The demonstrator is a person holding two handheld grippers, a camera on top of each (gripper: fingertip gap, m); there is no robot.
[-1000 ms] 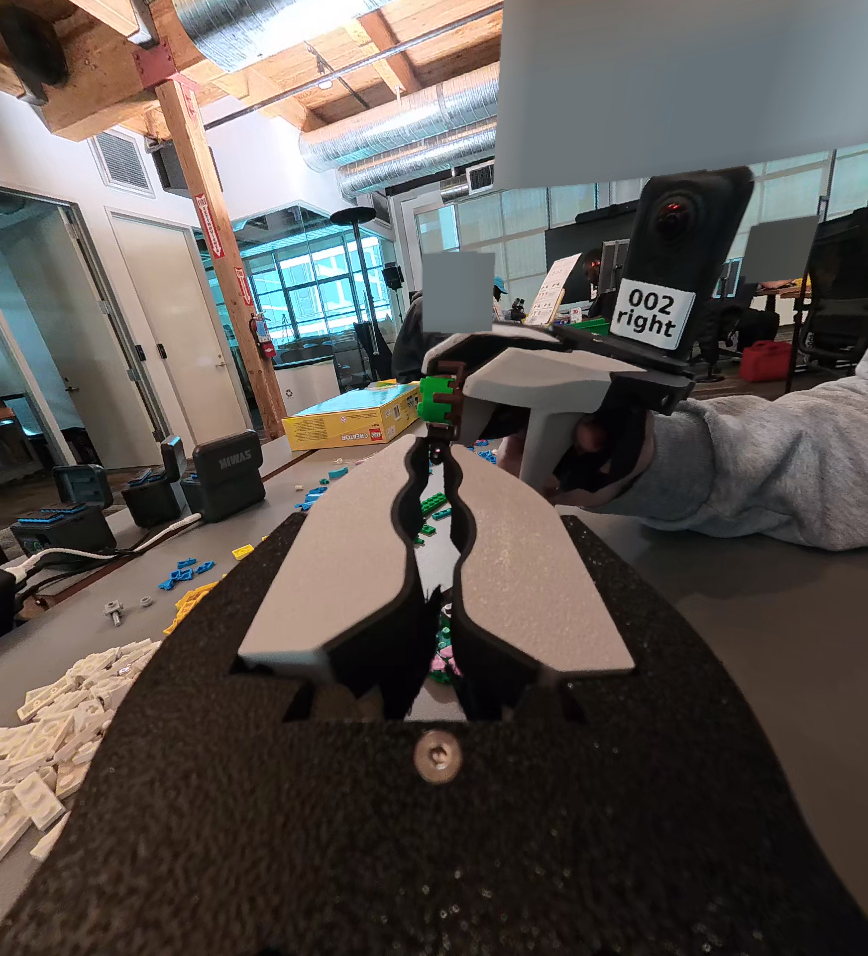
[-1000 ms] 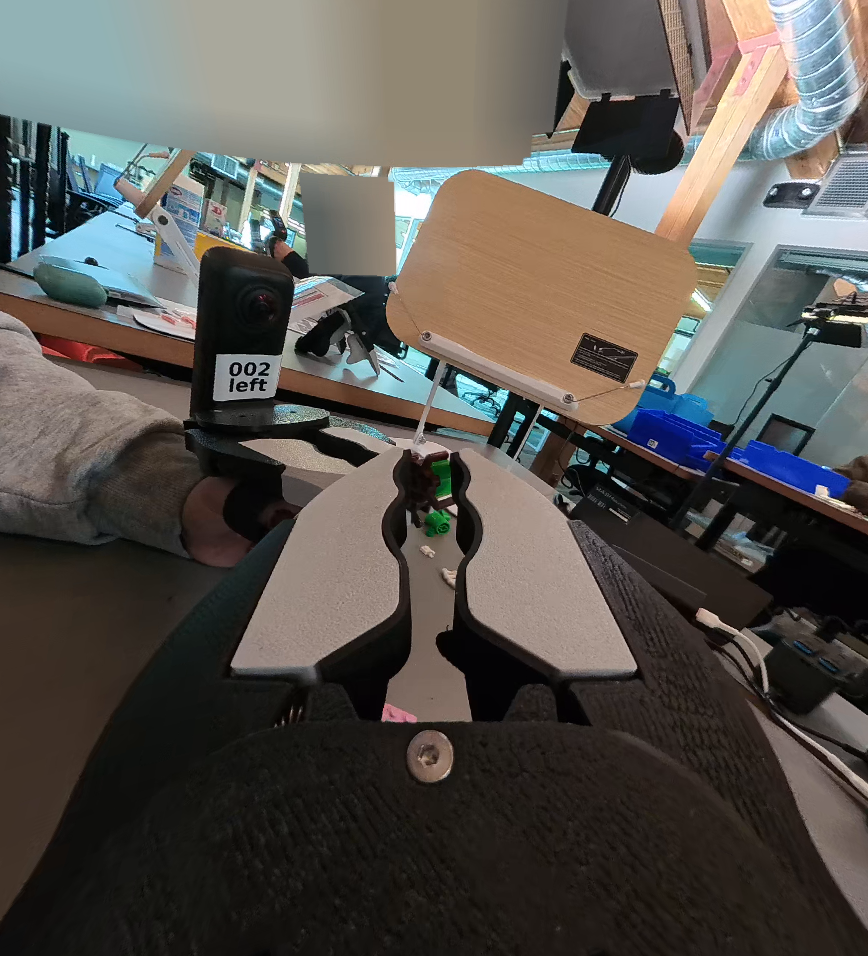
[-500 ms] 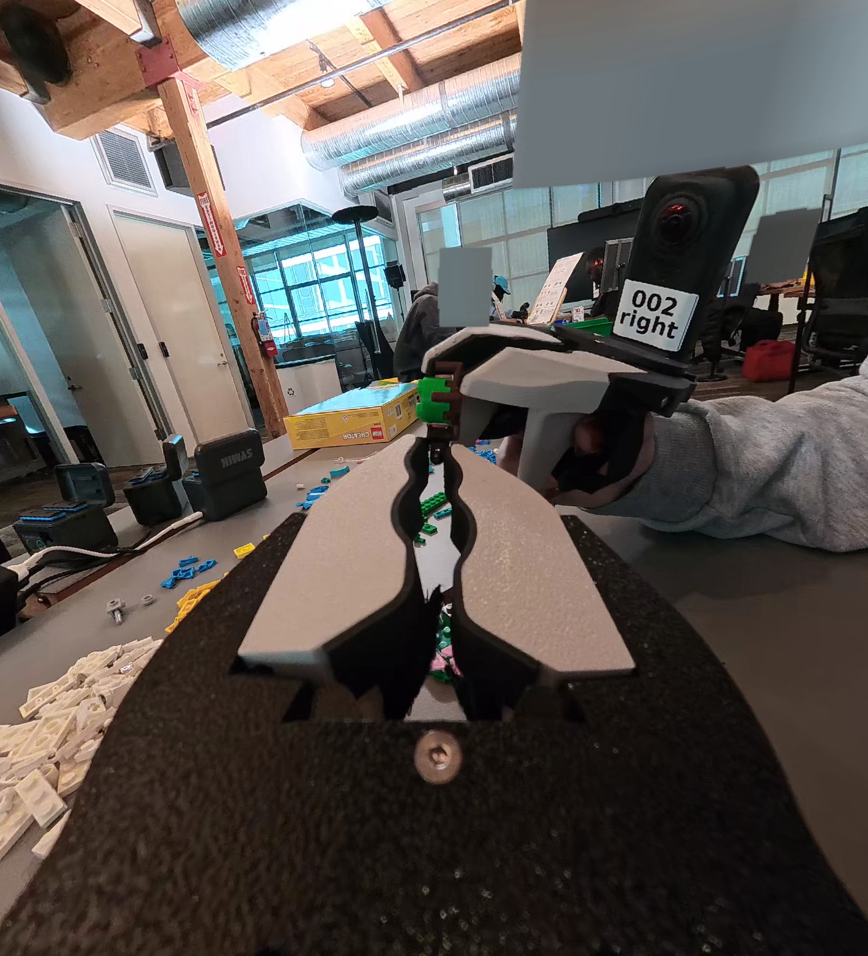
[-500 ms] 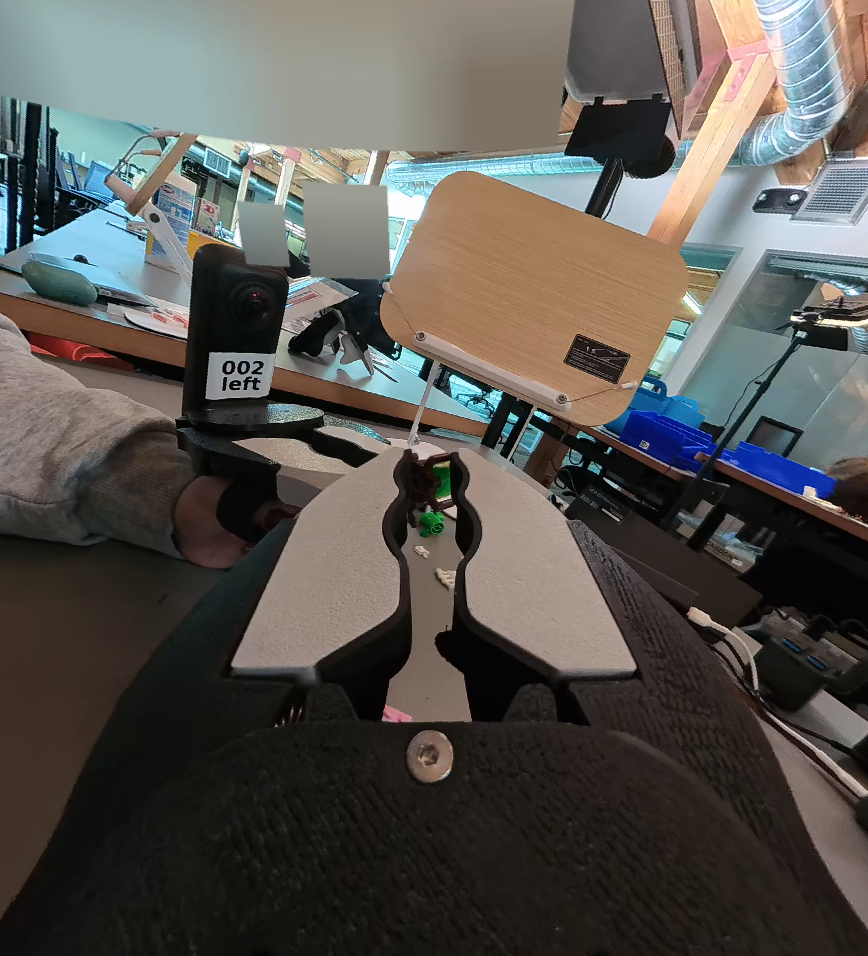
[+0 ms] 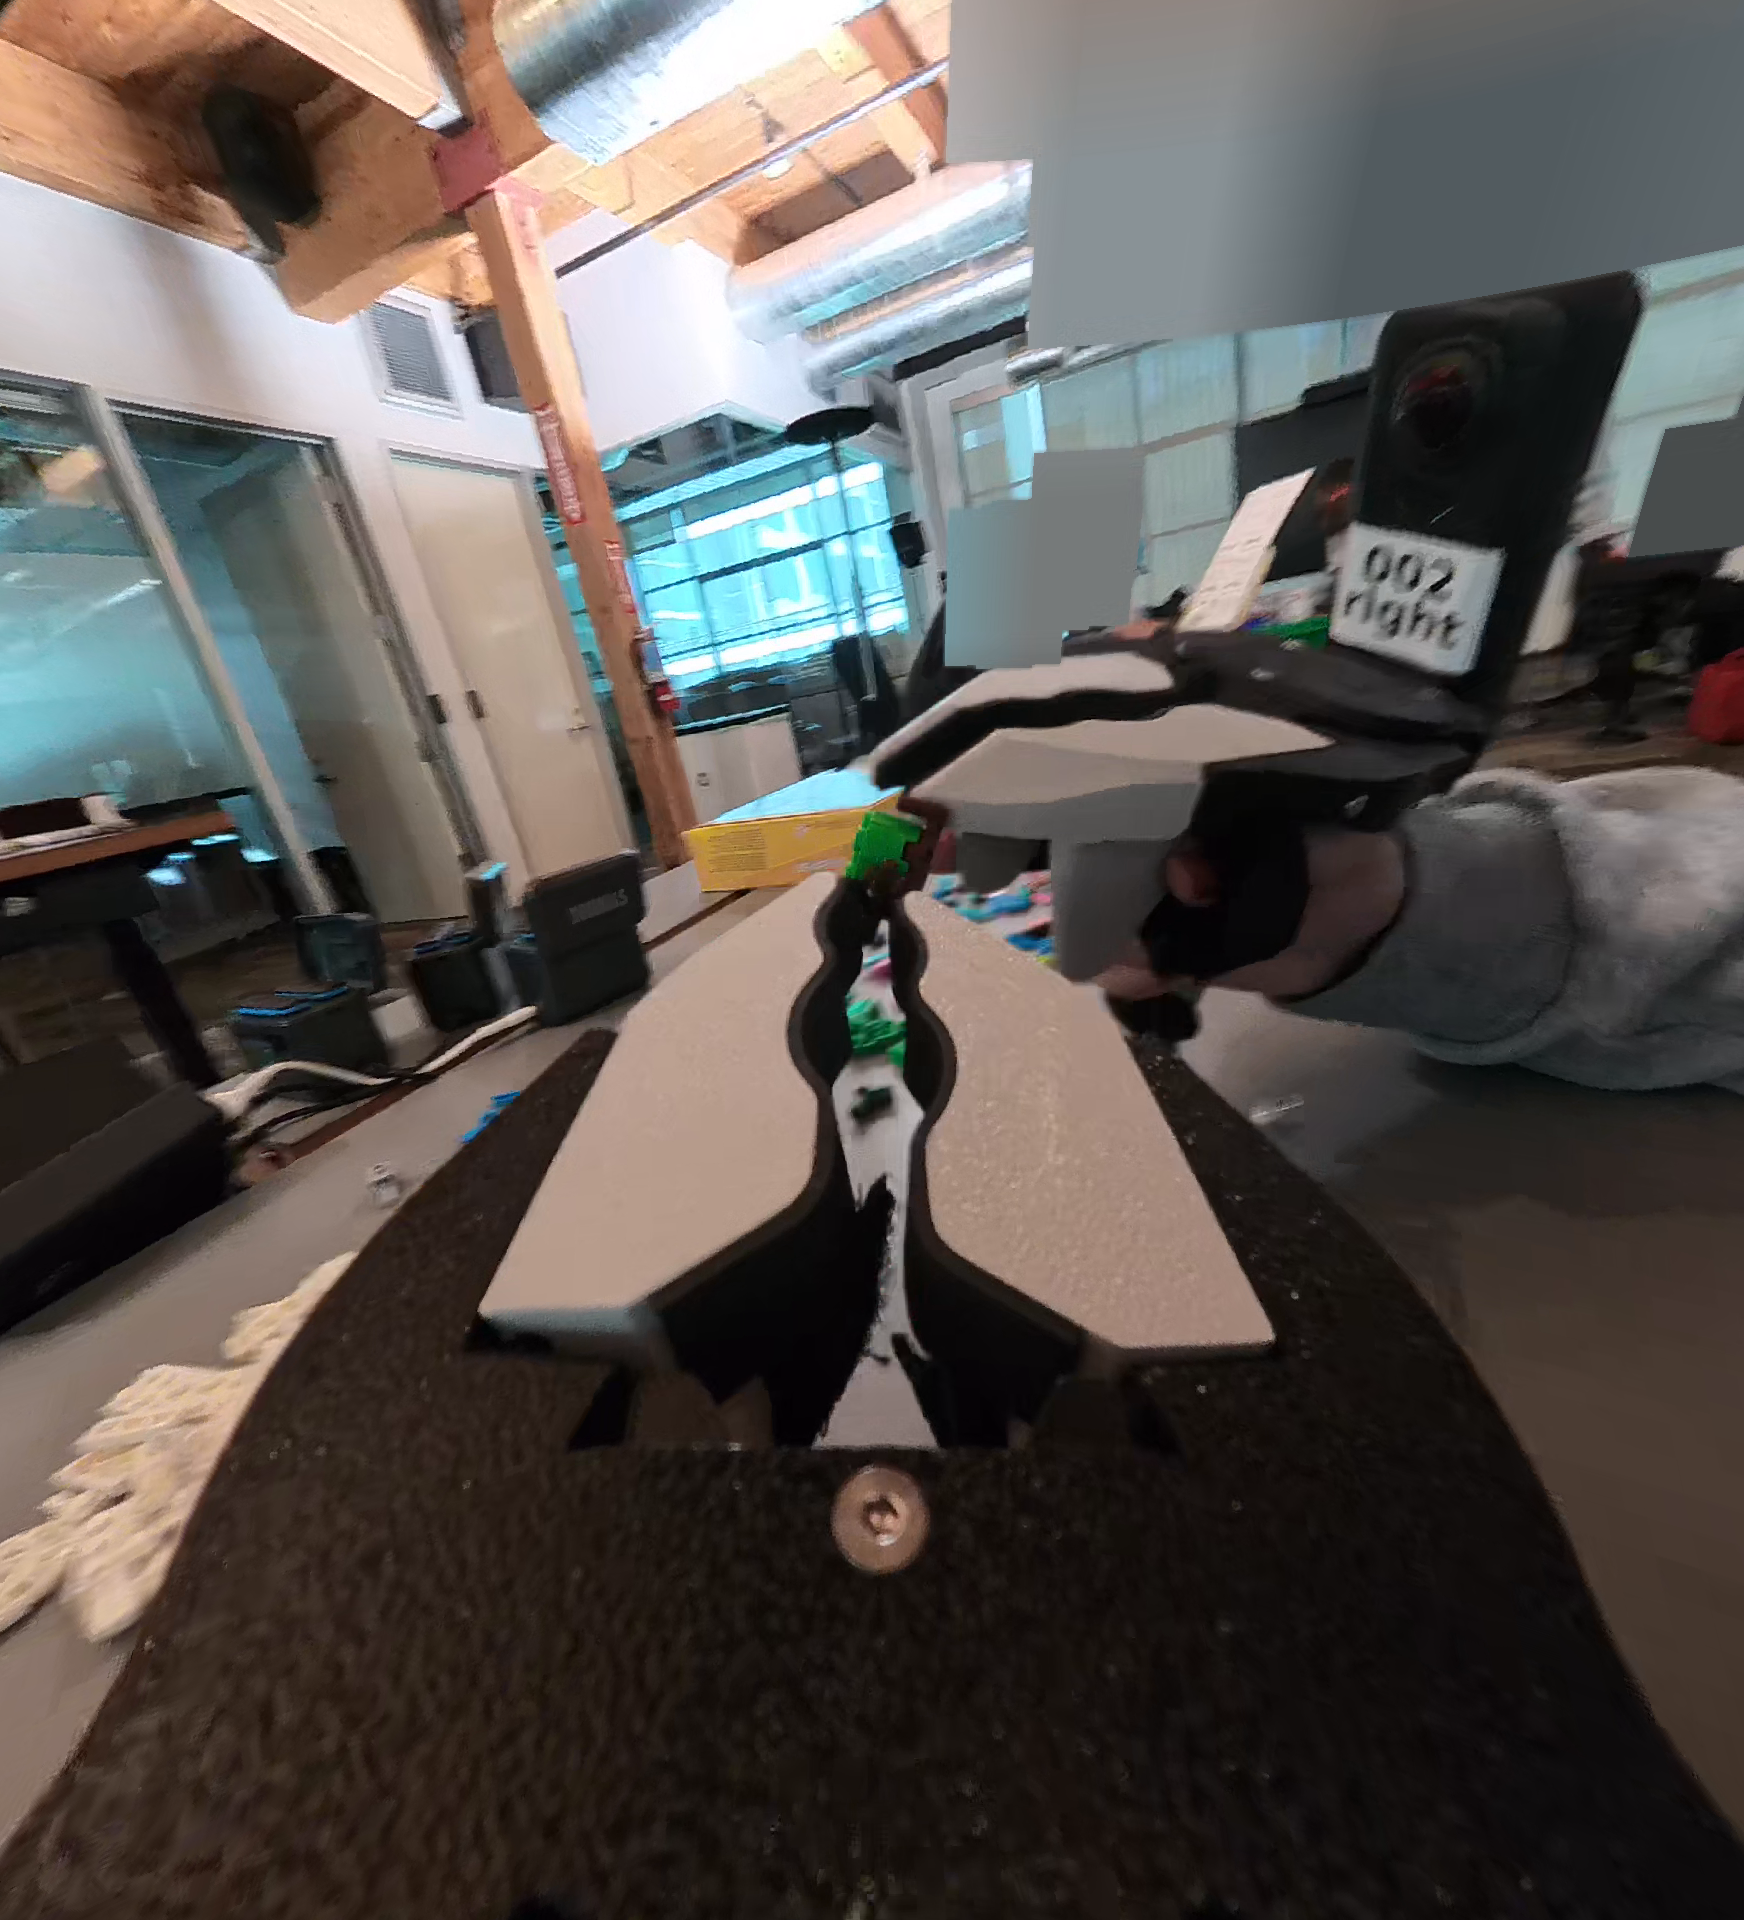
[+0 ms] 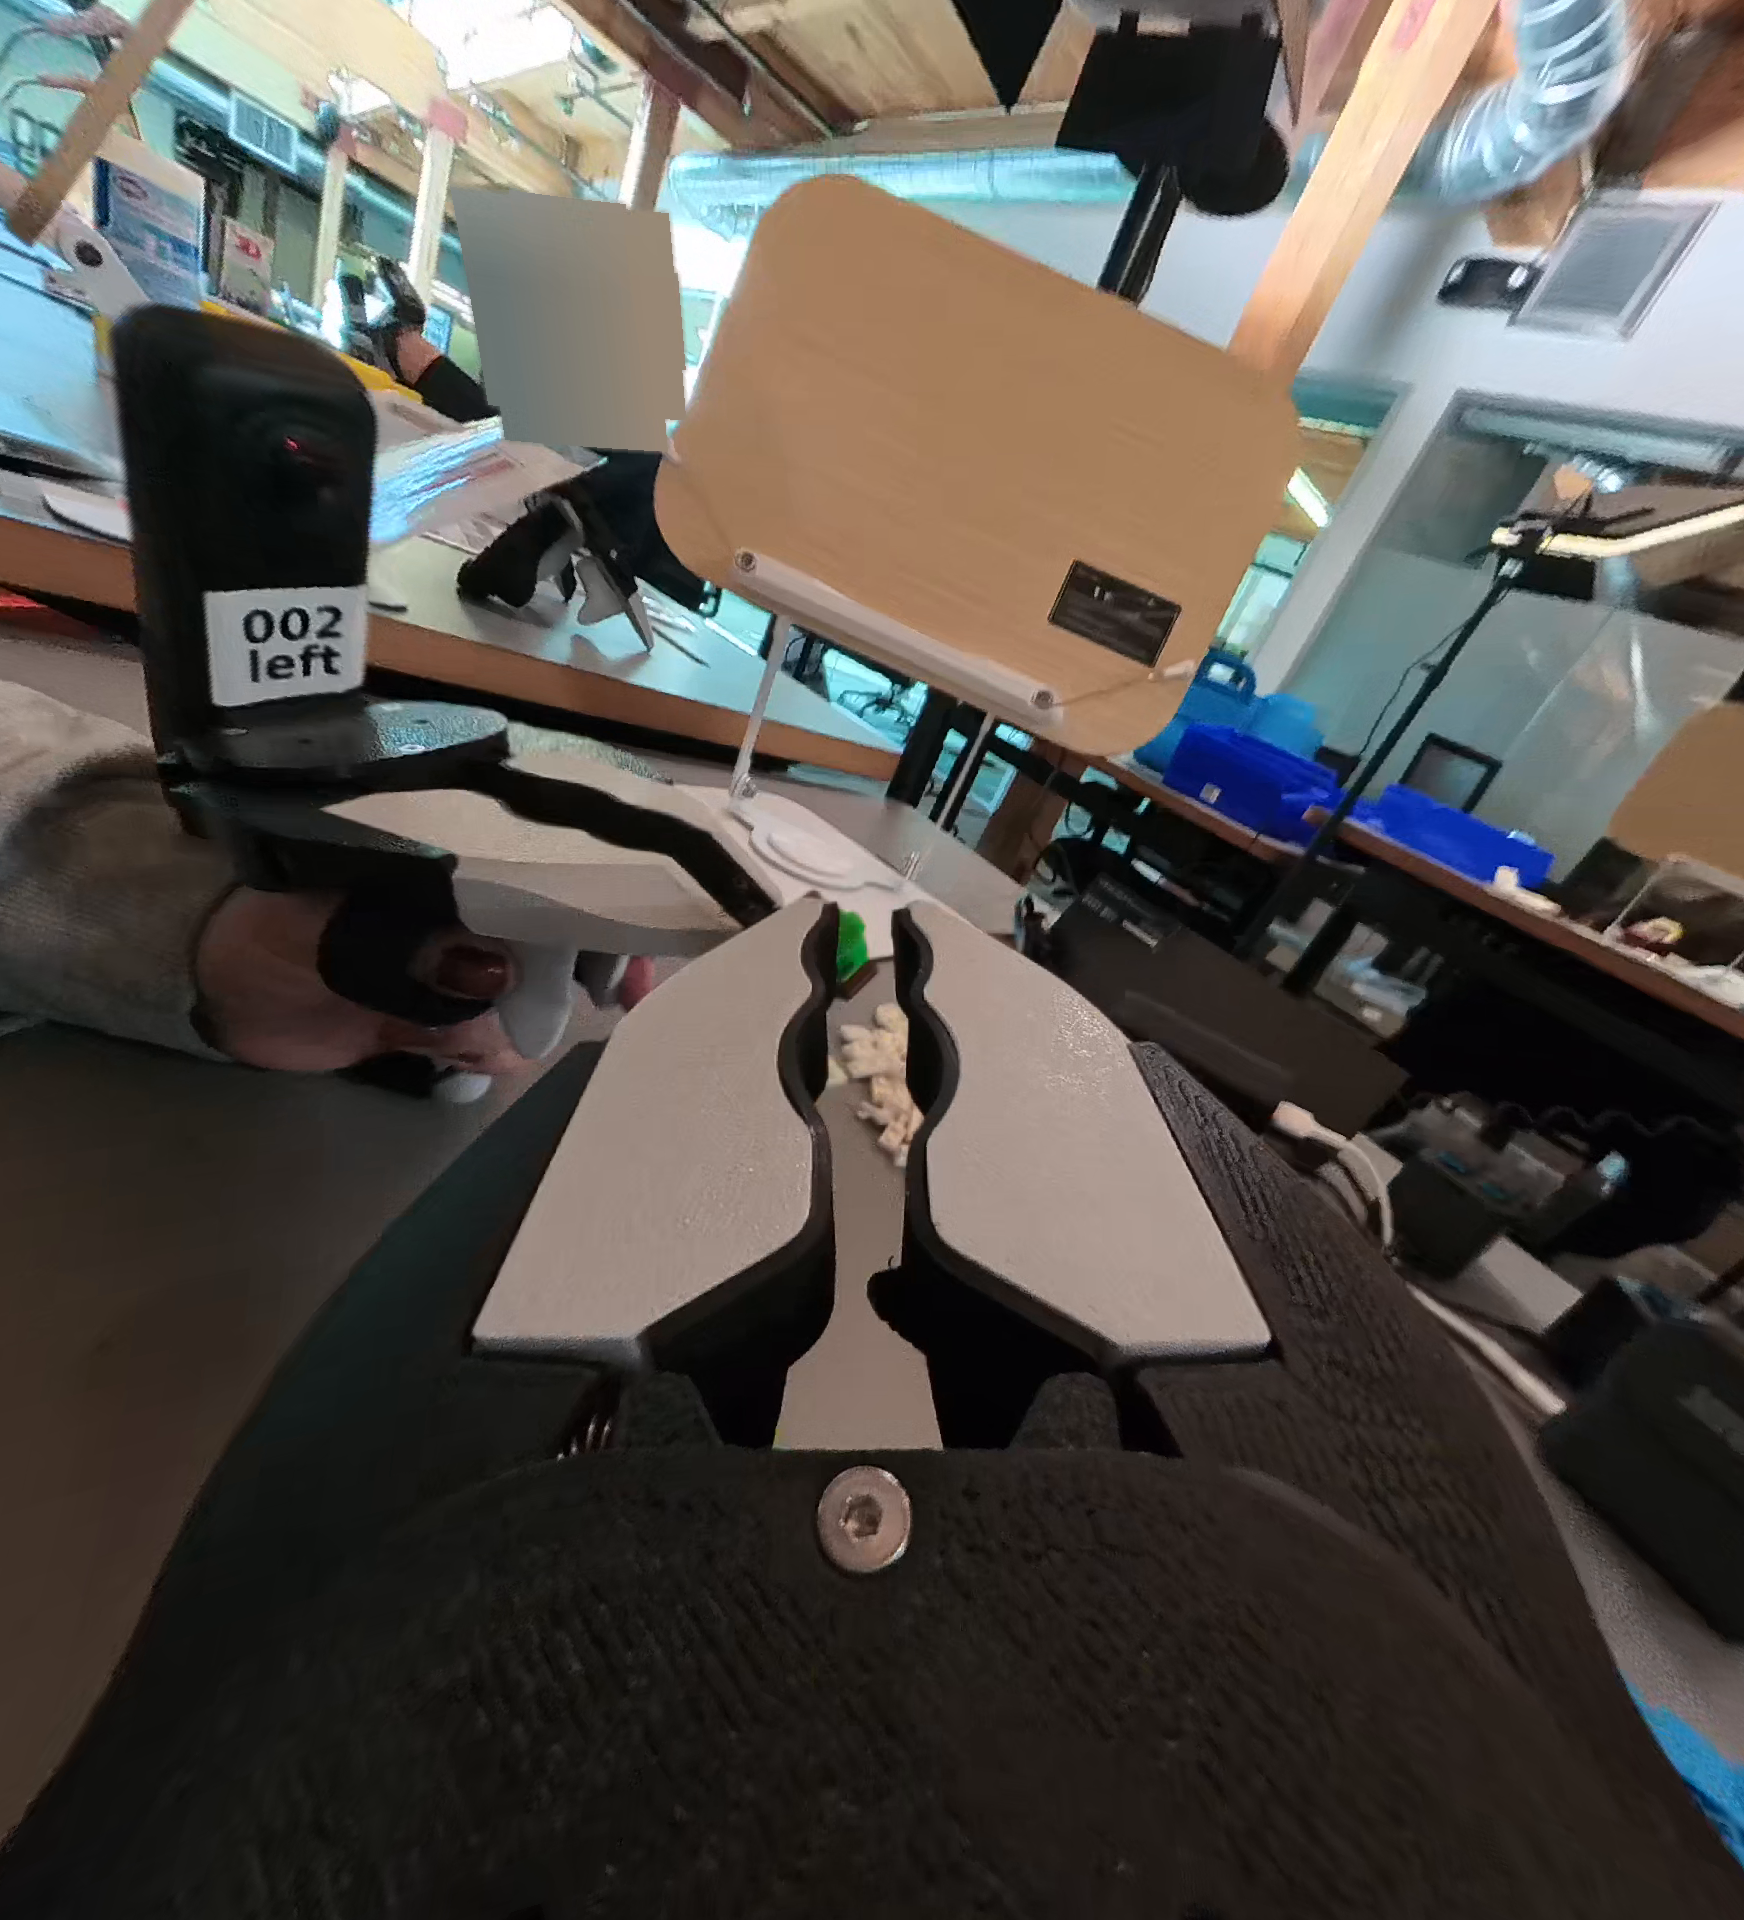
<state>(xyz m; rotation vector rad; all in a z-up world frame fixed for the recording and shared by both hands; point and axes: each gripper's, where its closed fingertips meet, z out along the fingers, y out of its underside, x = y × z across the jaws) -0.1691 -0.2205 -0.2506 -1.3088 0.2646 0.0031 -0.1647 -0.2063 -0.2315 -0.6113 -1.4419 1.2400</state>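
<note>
Now the green-and-brown brick piece [image 5: 889, 847] sits pinched at the left claw [image 5: 876, 902] tips.

yellow box [image 5: 795, 850], white brick pile [image 5: 68, 1538], wooden board [image 6: 972, 447], blue bins [image 6: 1367, 800]

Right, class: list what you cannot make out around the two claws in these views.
- Left wrist view: blur smears the green-and-brown brick piece at the left claw; its shape is unclear.
- Right wrist view: the right claw hides most of that piece, so contact is unclear.
- Left wrist view: the white pieces are blurred, partly behind the claw's body.
</note>
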